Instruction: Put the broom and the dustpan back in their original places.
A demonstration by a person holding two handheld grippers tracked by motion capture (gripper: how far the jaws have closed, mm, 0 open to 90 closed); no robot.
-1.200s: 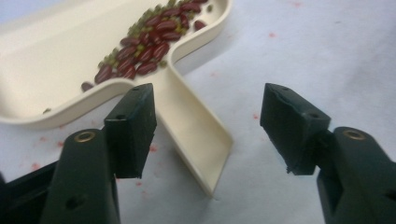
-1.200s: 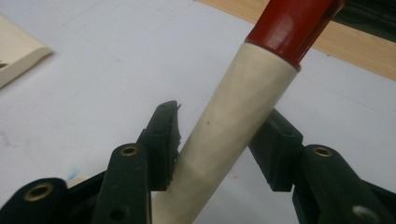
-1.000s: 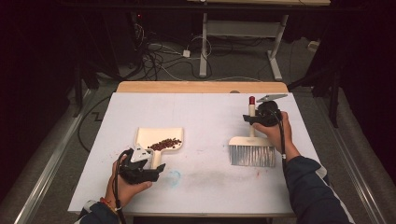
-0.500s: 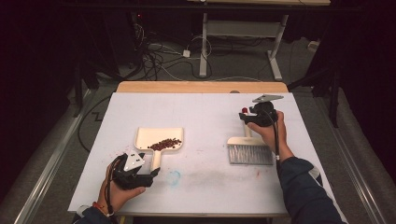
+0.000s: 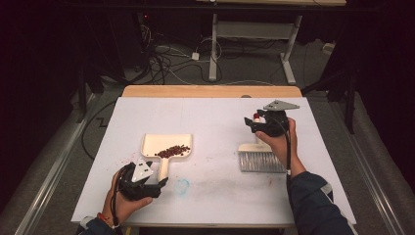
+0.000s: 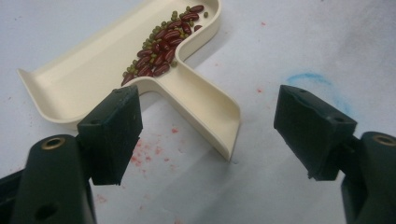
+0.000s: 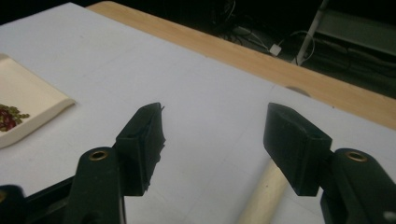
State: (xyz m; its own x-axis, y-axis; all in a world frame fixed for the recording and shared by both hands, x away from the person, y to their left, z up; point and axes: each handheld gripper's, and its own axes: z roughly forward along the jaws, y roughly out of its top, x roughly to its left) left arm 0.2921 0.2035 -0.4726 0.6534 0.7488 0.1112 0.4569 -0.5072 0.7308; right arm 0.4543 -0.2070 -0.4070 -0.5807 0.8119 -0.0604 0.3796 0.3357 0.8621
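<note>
**Both tools let go — dustpan handle lies ahead of your left jaws**

Your left gripper [image 6: 210, 135] is spread and empty; the cream dustpan [image 5: 166, 147] sits just beyond it, handle pointing near, red beans [image 6: 161, 46] heaped inside. Your right gripper [image 7: 212, 149] has just been opening — nothing between its jaws — with the brush [image 5: 262, 159] lying beside it.

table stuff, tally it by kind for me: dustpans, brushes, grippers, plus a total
dustpan, cream, with a small heap of beans in it: 1
brush, lying flat on the white table: 1
grippers, the left gripper and the right gripper, both open with nothing between the jaws, the right one's jaws having just been opening: 2
total: 4
</note>
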